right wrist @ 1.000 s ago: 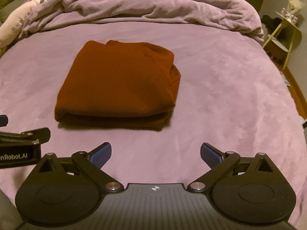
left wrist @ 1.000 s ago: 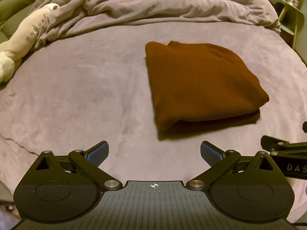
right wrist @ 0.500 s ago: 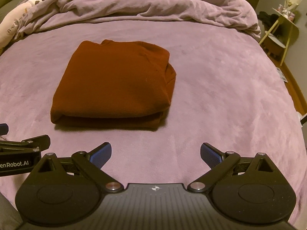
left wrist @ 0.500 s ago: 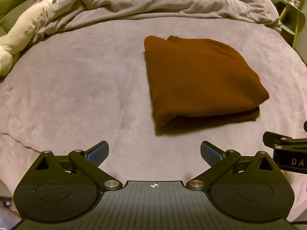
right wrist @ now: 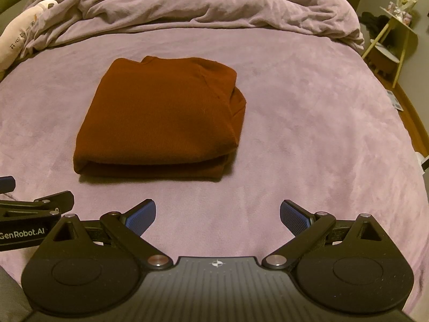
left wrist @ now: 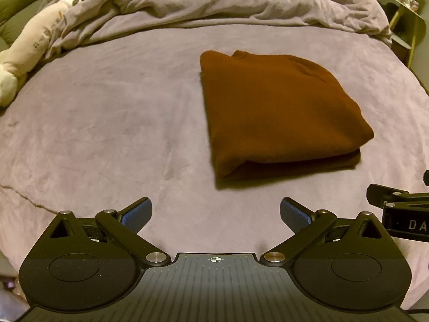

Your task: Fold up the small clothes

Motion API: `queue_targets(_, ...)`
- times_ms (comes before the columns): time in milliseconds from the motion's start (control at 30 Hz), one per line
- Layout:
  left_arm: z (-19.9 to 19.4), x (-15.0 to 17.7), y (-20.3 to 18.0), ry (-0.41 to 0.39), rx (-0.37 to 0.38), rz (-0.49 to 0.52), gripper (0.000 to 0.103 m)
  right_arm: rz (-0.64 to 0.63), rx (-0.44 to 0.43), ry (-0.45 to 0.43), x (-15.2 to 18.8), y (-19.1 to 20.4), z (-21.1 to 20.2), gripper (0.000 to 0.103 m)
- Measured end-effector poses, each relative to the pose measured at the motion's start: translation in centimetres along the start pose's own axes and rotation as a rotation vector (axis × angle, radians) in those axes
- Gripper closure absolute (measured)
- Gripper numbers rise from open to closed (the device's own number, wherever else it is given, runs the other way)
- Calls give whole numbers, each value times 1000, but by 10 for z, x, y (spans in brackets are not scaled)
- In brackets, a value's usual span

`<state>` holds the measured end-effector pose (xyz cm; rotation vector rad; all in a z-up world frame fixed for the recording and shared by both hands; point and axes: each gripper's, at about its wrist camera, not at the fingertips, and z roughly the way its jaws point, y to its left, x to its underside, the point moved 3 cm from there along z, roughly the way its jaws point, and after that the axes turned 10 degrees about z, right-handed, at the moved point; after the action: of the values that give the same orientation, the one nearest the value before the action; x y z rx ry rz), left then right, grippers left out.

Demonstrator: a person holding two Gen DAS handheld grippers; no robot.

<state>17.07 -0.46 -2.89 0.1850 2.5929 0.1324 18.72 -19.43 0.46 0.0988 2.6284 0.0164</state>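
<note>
A rust-brown garment (left wrist: 276, 110) (right wrist: 161, 118) lies folded into a thick rectangle on the purple bed cover (left wrist: 107, 123) (right wrist: 308, 123). My left gripper (left wrist: 215, 212) is open and empty, hovering near the bed's front edge, with the garment ahead and to its right. My right gripper (right wrist: 217, 213) is open too, holding nothing, and the garment lies ahead and to its left. Neither gripper touches the cloth. Each wrist view catches the other gripper at its side edge.
A rumpled purple duvet (left wrist: 228, 0) (right wrist: 201, 2) is heaped across the back of the bed. A cream plush toy (left wrist: 32, 45) (right wrist: 16, 40) lies at the back left. A yellow side table (right wrist: 391, 40) stands off the bed's right side.
Both grippers have drawn back a little from the folded garment, which now sits slightly farther away in both views. The garment itself has not moved. Both stay open.
</note>
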Motion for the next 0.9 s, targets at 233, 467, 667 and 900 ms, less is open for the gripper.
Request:
queue_targets(233,0,0,0,3,3,0,0,0,-4,2,2,0,-2,4)
queue_targets(467,-1,0,0,2,4,2,0,10,-4,3,1,0,-2,4)
queue_targets(667,-1,0,0,2,5,0,0,8,-4,1,2,0,-3,4)
queue_targets(900,-2,0,-2,0,5,-4,0,6,-4,0,2,-1,-4,4)
